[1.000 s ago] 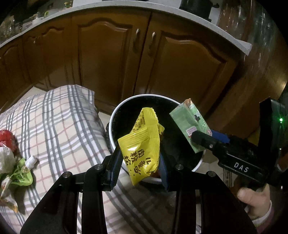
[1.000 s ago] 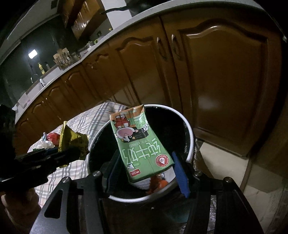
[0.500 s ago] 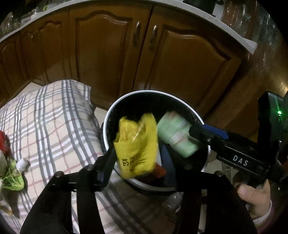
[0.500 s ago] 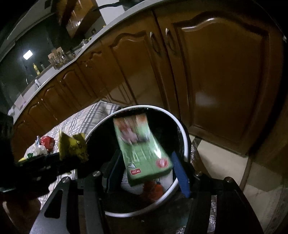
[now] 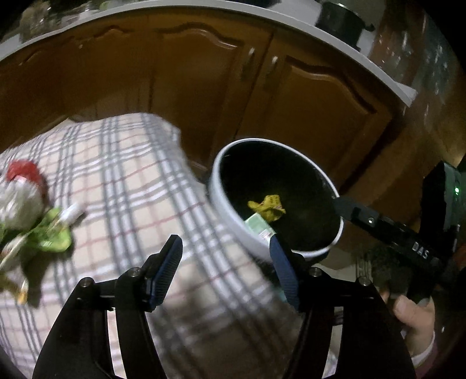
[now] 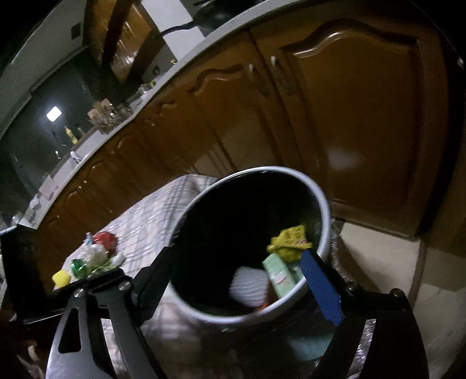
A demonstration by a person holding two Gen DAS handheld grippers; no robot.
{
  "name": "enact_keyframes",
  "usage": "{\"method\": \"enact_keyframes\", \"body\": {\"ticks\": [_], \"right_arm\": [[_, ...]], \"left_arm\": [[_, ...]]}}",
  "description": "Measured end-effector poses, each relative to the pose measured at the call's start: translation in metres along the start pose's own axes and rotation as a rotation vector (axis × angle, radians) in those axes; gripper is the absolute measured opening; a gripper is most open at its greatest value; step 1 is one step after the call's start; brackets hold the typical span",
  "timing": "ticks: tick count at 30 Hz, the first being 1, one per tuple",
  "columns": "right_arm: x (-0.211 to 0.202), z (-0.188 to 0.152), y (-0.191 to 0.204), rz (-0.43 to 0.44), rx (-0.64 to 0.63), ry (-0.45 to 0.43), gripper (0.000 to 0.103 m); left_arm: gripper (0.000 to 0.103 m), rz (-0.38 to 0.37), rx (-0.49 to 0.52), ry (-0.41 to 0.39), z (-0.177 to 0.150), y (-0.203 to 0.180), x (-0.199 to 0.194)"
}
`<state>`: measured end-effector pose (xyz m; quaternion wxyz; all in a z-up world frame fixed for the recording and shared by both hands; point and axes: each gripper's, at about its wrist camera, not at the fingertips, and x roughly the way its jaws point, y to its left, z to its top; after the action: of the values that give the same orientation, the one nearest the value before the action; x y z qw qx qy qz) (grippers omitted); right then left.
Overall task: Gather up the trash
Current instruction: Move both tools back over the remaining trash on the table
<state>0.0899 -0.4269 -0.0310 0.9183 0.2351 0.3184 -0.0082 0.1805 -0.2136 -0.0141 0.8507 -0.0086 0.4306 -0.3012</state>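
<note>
A round white-rimmed bin (image 5: 233, 210) (image 6: 323, 210) stands beside the checked tablecloth (image 5: 122, 180). Inside it lie the yellow snack packet (image 5: 266, 207) (image 6: 288, 242) and the green carton (image 5: 259, 228) (image 6: 278, 272). My left gripper (image 5: 225, 271) hangs over the cloth's edge by the bin, its jaws opening with nothing between them. My right gripper (image 6: 236, 282) is over the bin's mouth, jaws opening wide and empty; it also shows at the right of the left wrist view (image 5: 378, 226). More trash (image 5: 32, 221) (image 6: 93, 256), red, white and green, lies on the cloth.
Brown cabinet doors (image 5: 204, 87) under a pale counter edge (image 5: 291, 20) stand close behind the bin. A hand (image 5: 416, 332) holds the right gripper at the lower right. A small yellow item (image 6: 61, 277) lies by the trash pile. Pale floor (image 6: 378, 262) shows right of the bin.
Both grippers let go: the yellow packet and the green carton dropped into the bin. My left gripper swung left over the cloth, and both pairs of jaws widened.
</note>
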Motion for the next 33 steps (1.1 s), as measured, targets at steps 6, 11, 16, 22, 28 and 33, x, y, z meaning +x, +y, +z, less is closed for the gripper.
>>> {"method": "enact_keyframes", "body": {"ticks": [6,11,16,22,28,33], "right_arm": [[0.004,-0.019,0.037,0.055,-0.04,0.029,0.089],[0.014,-0.031,0.068,0.097,-0.074,0.066,0.089],[0.03,-0.046,0.1,0.137,-0.113,0.111,0.089],[0.043,-0.062,0.134,0.175,-0.151,0.145,0.089],[0.056,-0.067,0.159,0.205,-0.167,0.165,0.089],[0.066,-0.065,0.18,0.228,-0.195,0.168,0.089]], "left_arm": [[0.063,0.043,-0.061,-0.023,-0.017,0.036,-0.026],[0.063,0.082,-0.109,-0.045,-0.03,0.065,-0.049],[0.063,0.12,-0.166,-0.066,-0.04,0.097,-0.07],[0.063,0.165,-0.23,-0.094,-0.05,0.135,-0.093],[0.063,0.206,-0.273,-0.112,-0.055,0.165,-0.107],[0.063,0.237,-0.31,-0.123,-0.059,0.188,-0.115]]}}
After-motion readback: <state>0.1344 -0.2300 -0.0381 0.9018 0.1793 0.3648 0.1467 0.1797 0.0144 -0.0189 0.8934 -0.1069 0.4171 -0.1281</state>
